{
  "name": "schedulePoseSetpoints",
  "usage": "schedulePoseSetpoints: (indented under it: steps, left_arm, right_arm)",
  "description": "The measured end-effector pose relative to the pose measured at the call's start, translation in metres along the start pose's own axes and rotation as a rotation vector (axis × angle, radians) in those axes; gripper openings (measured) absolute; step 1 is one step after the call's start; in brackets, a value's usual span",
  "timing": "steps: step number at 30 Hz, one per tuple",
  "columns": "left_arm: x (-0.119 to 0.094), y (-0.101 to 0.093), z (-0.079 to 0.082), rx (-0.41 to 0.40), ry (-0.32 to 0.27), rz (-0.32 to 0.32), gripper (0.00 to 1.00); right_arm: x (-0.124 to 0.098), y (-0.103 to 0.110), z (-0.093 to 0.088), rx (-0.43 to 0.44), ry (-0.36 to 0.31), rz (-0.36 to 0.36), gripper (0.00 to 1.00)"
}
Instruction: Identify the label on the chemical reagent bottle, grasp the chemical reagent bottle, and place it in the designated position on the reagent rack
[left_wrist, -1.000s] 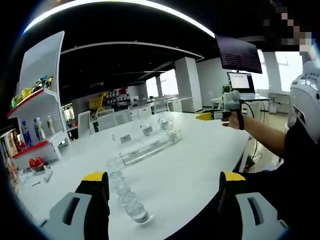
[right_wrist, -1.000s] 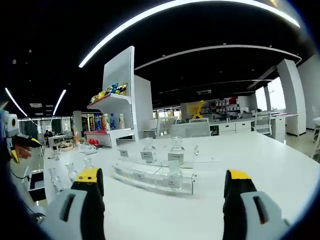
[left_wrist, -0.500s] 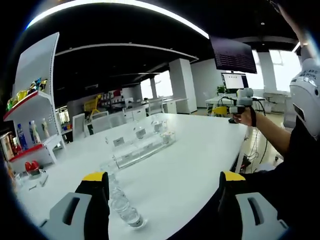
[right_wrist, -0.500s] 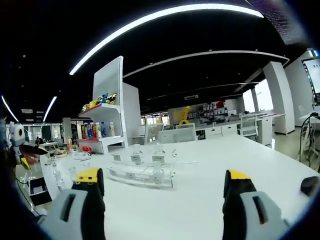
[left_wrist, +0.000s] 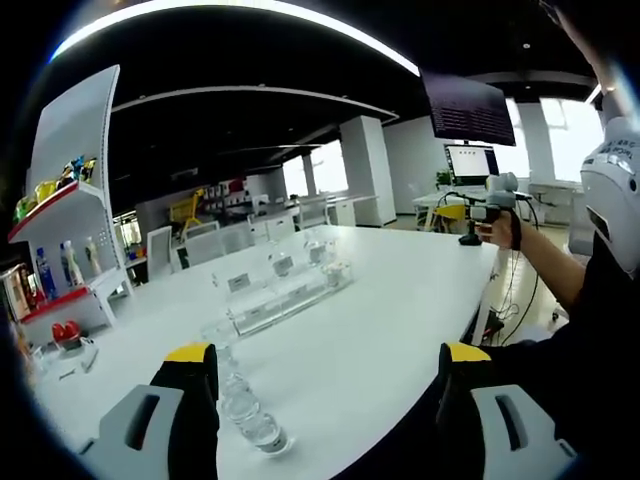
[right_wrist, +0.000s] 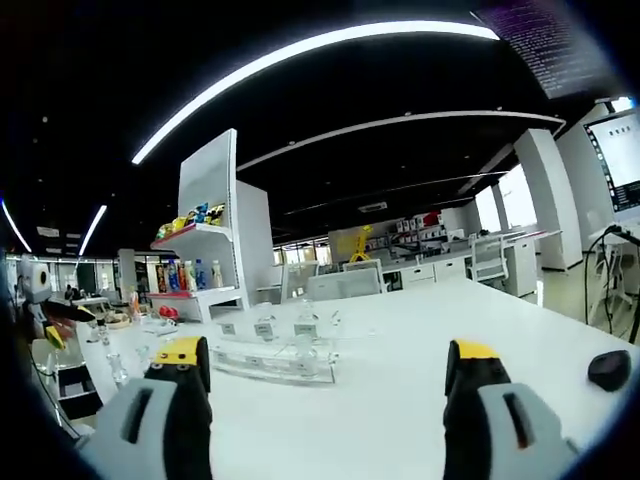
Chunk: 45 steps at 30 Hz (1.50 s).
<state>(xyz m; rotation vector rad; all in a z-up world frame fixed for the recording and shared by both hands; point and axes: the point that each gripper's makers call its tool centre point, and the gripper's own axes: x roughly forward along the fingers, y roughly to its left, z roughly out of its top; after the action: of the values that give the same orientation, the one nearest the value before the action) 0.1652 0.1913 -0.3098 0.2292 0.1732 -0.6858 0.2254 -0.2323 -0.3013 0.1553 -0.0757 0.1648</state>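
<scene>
On the white table (left_wrist: 400, 300) lies a clear acrylic reagent rack (left_wrist: 285, 292) with a few labelled glass bottles standing in it. A row of several clear glass reagent bottles (left_wrist: 240, 395) runs toward my left gripper (left_wrist: 328, 360), which hovers open and empty just behind the nearest one. In the right gripper view the rack (right_wrist: 272, 358) sits mid-table, well ahead of my right gripper (right_wrist: 325, 355), also open and empty. The loose bottles (right_wrist: 112, 366) stand at the far left. A person's hand holds the right gripper (left_wrist: 488, 206) over the table's far right edge.
A white shelf unit (left_wrist: 70, 230) with coloured bottles and snacks stands past the table's left end. A black mouse (right_wrist: 608, 369) lies on the table at the right. Monitors (left_wrist: 478, 160) and desks are behind. The person's sleeve (left_wrist: 560, 350) is at the right.
The right gripper has drawn back and to the right, away from the rack, which now looks smaller in its view. The left view tilted slightly a second ago and has since held still.
</scene>
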Motion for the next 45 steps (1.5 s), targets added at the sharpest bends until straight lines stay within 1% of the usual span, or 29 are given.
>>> schedulePoseSetpoints:
  steps: [4, 9, 13, 15, 20, 23, 28, 35, 38, 40, 43, 45]
  left_arm:
    - [0.001, -0.001, 0.001, 0.000, -0.002, 0.000, 0.90]
    - [-0.002, 0.001, -0.001, 0.002, 0.005, 0.012, 0.90]
    - [-0.008, 0.008, -0.001, -0.005, 0.001, 0.038, 0.90]
    - [-0.012, 0.012, -0.001, -0.008, 0.003, 0.054, 0.90]
    - [-0.015, 0.015, 0.000, -0.003, 0.004, 0.064, 0.90]
    - [-0.016, 0.017, 0.002, -0.001, -0.004, 0.069, 0.90]
    - [-0.011, 0.025, 0.003, -0.010, -0.008, 0.078, 0.90]
    - [-0.002, 0.041, 0.007, -0.015, -0.006, 0.101, 0.90]
    - [0.006, 0.053, 0.008, -0.015, -0.003, 0.117, 0.90]
    - [0.012, 0.059, 0.007, -0.007, 0.004, 0.120, 0.90]
    - [0.021, 0.067, 0.008, -0.017, 0.005, 0.118, 0.90]
    - [0.030, 0.080, 0.008, -0.039, 0.002, 0.132, 0.90]
  right_arm:
    - [-0.002, 0.001, -0.005, -0.012, 0.021, -0.002, 0.94]
    - [-0.007, 0.004, -0.003, -0.024, 0.023, 0.006, 0.93]
    - [-0.007, 0.006, -0.003, -0.024, 0.034, 0.014, 0.93]
    - [-0.007, 0.009, -0.002, -0.028, 0.033, 0.020, 0.92]
    - [-0.009, 0.021, 0.003, -0.039, 0.023, 0.045, 0.92]
    - [-0.009, 0.025, 0.003, -0.045, 0.025, 0.052, 0.92]
    - [-0.009, 0.029, 0.001, -0.058, 0.033, 0.058, 0.92]
    - [-0.007, 0.032, -0.009, -0.075, 0.059, 0.066, 0.91]
    - [-0.007, 0.034, -0.008, -0.041, 0.042, 0.081, 0.92]
    - [-0.007, 0.034, -0.007, -0.037, 0.038, 0.081, 0.92]
    - [-0.008, 0.034, -0.006, -0.043, 0.037, 0.079, 0.92]
    - [-0.007, 0.035, -0.009, -0.039, 0.041, 0.084, 0.92]
